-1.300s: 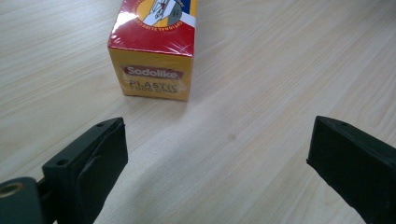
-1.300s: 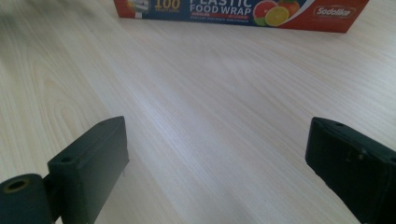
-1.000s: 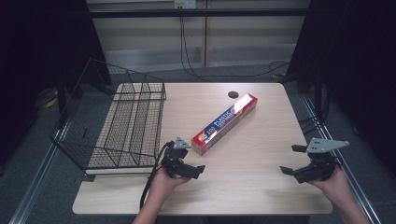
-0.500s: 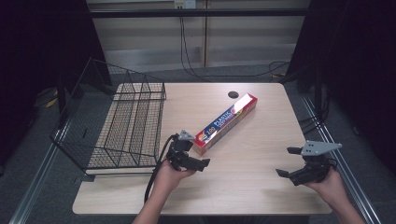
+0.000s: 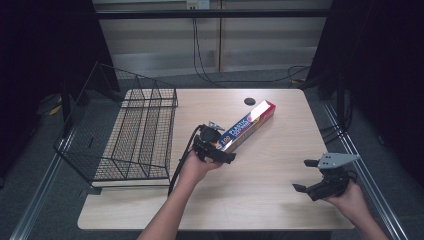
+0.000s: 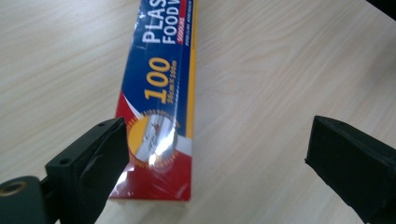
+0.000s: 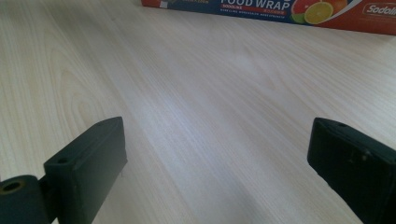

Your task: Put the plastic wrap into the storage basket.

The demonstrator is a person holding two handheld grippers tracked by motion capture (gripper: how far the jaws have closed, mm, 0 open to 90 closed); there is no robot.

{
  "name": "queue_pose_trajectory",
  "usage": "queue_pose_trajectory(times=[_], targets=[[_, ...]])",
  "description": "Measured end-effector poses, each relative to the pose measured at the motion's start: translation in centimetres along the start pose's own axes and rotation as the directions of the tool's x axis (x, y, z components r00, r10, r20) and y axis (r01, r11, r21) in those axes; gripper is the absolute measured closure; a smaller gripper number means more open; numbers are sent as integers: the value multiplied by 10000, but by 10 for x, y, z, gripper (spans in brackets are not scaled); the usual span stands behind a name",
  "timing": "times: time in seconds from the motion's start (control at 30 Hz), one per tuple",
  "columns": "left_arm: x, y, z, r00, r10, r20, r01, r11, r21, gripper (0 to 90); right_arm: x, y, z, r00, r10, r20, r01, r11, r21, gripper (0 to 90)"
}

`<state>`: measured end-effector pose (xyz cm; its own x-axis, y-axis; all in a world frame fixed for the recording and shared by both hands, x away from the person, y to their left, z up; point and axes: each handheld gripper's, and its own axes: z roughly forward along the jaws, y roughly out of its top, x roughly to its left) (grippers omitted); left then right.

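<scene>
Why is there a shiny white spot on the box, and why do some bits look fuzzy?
In the left gripper view, room light glares off the glossy near end of the plastic food wrap box, and the close black fingers look soft. In the right gripper view, a pale sheen lies across the wooden table. In the high view, the room around the table is dark.

light: bright table [image 5: 280, 200], dark surroundings | glare: box [image 6: 159, 144] | blur: near claws

High view above table [image 5: 280, 200]; both gripper views close, low (shared: wrap box [image 5: 247, 125]).
</scene>
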<state>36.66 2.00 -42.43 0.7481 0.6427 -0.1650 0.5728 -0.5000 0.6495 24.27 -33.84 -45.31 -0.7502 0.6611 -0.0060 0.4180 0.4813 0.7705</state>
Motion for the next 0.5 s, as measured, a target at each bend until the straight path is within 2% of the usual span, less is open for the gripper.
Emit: queue_pose_trajectory(times=[0.27,0.3,0.33,0.47,0.5], targets=[[8,19,10,9997,-150,-210,152,9999,73,63,-2,0,-1,9999,90,-122,-92,9998,-155,47],[12,24,13,9995,-297,144,294,9993,240,63,-2,0,-1,9998,163,-94,-165,9997,-176,45],[14,26,15,9992,-408,8,407,9988,259,64,-3,0,-1,9995,217,-241,-224,9994,-254,46],[18,33,20,9992,-403,-1,403,9987,305,73,-2,1,-1,9999,122,-101,-124,9996,-244,48],[18,35,21,9991,-393,-126,397,9986,355,72,-2,1,-1,9999,87,-71,-89,9997,-235,50]])
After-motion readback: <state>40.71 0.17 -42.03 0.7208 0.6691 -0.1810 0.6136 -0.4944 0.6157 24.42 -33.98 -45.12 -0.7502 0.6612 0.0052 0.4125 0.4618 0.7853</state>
